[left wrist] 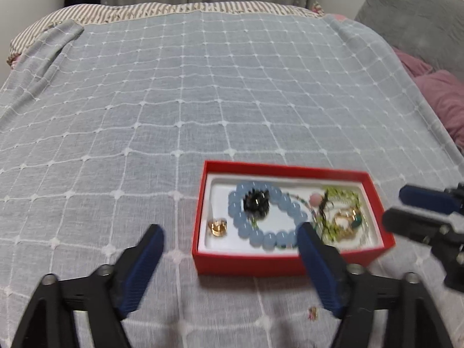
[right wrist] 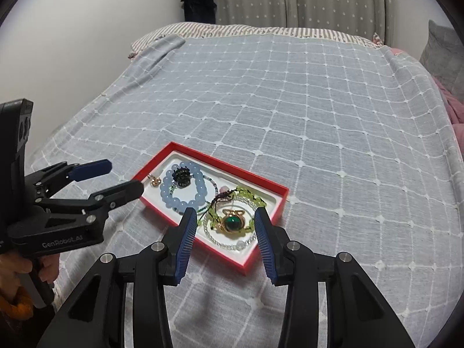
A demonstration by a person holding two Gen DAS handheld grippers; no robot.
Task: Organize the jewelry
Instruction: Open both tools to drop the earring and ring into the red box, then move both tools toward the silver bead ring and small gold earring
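- Left gripper [left wrist: 230,233]: jaws wide apart, nothing between the pads.
- Right gripper [right wrist: 222,216]: jaws partly apart, empty.
- Red box [right wrist: 262,256] lies just ahead of both, holding all jewelry.
- Blue bead bracelet [left wrist: 262,236]: light, smooth, likely slippery; best pinched across 1 bead strand.
- Green-stone ring [right wrist: 233,222]: small, rigid; grip its band.

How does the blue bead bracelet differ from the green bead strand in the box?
The blue bead bracelet has large, pale round beads; the green bead strand has small yellow-green ones. The bracelet forms a neat ring around a black piece; the strand loops loosely around a gold-set green stone. Both lie inside the red box.
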